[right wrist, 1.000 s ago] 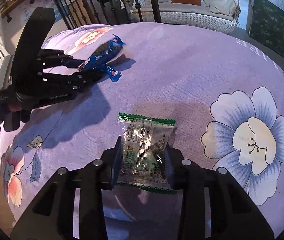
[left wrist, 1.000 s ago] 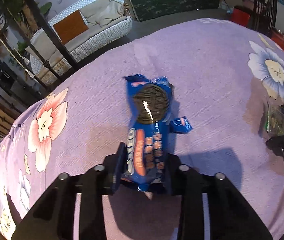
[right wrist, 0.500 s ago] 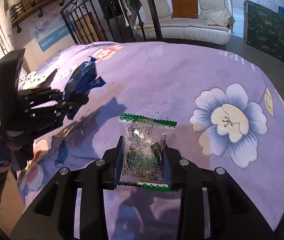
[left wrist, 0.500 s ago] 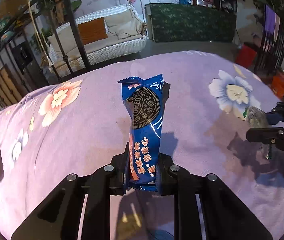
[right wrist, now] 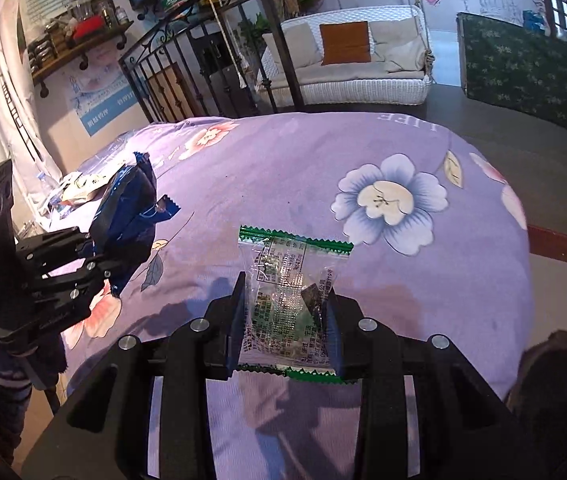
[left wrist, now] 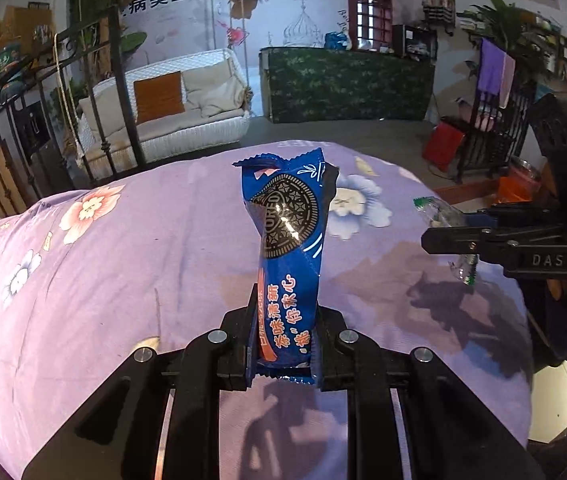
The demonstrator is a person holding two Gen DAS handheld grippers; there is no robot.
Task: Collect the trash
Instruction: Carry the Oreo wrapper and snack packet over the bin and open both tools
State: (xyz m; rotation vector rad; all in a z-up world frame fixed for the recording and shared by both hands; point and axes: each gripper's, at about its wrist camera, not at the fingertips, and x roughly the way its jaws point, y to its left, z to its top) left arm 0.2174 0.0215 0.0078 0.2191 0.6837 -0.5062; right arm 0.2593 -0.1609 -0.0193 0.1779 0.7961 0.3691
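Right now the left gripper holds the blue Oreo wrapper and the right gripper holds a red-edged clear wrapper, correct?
Not quite. The right gripper holds a clear wrapper with green edges, not red, as the right wrist view shows. The left gripper does hold the blue Oreo wrapper.

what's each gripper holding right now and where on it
Left gripper pinches the blue Oreo wrapper near its bottom end; right gripper clamps the clear green-edged wrapper by its sides.

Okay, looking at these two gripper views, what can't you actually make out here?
- Blue cookie wrapper: its bottom end, left wrist view, hidden between the left gripper fingers.
- Clear green-edged wrapper: contents, right wrist view, glare and small print.
- Trash bin: none in either view.
- Clutter beyond the tablecloth: too small.
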